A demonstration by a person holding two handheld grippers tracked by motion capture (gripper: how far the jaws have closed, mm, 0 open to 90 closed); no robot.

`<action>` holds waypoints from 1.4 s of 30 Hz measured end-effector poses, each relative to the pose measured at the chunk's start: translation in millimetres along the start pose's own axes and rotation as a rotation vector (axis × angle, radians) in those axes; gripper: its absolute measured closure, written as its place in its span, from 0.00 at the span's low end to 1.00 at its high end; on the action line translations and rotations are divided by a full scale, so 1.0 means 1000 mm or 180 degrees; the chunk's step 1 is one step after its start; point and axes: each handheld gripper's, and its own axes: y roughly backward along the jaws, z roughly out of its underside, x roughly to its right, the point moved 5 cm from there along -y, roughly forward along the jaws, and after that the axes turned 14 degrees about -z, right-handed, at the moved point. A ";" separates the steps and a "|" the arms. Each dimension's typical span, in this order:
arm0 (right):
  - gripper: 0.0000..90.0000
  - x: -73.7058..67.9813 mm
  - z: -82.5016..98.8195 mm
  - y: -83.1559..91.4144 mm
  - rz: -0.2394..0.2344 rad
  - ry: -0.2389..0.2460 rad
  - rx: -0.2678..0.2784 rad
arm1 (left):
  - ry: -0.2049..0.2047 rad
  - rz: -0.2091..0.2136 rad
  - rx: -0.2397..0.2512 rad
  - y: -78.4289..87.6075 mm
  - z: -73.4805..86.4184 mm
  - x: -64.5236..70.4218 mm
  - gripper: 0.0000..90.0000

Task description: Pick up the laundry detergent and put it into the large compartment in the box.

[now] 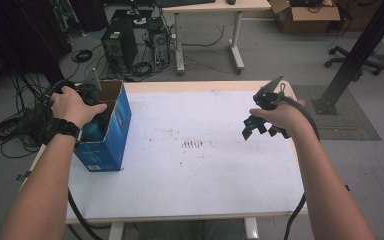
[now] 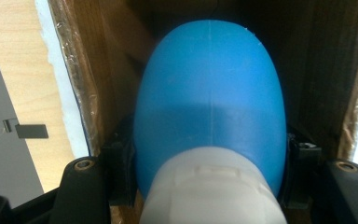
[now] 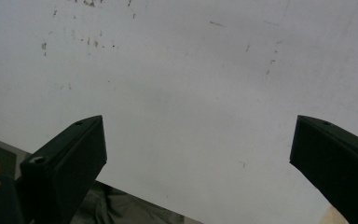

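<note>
The left gripper (image 2: 209,186) is reaching down into the open blue cardboard box (image 1: 111,131) at the table's left edge, its jaws clamping a blue egg-shaped object with a white base (image 2: 210,107), which is sitting between the brown inner walls, probably so it can be set inside. I cannot see anything else in there. To the right, the right gripper (image 1: 260,127) is hovering over the white tabletop (image 1: 200,180), jaws spread apart and holding nothing, seemingly just waiting.
</note>
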 end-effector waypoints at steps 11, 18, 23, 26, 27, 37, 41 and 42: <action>0.04 0.000 0.000 -0.002 -0.0010 0.0011 -0.0012 | 0.0003 0.0016 0.0026 -0.003 0.000 0.001 0.42; 0.04 0.000 0.002 0.000 -0.0011 0.0009 0.0001 | 0.0016 0.0014 0.0016 -0.003 0.000 0.001 0.41; 0.04 0.002 0.003 0.001 -0.0009 -0.0003 0.0000 | 0.0021 0.0031 0.0049 -0.001 0.000 0.001 0.40; 0.04 0.002 0.004 0.003 -0.0007 -0.0008 0.0013 | -0.0009 0.0039 0.0036 0.004 0.000 0.002 0.39; 0.04 0.002 0.004 0.003 -0.0007 -0.0008 0.0013 | -0.0009 0.0039 0.0036 0.004 0.000 0.002 0.38; 0.04 0.001 0.006 0.007 -0.0008 -0.0006 0.0026 | 0.0021 -0.0002 0.0142 0.028 0.004 -0.005 0.34; 0.04 -0.002 0.006 0.009 -0.0019 0.0020 0.0038 | 0.0021 -0.0048 0.0207 0.042 0.005 -0.009 0.34; 0.04 -0.002 0.006 0.010 -0.0022 0.0024 0.0032 | 0.0021 -0.0083 0.0273 0.055 0.006 -0.011 0.34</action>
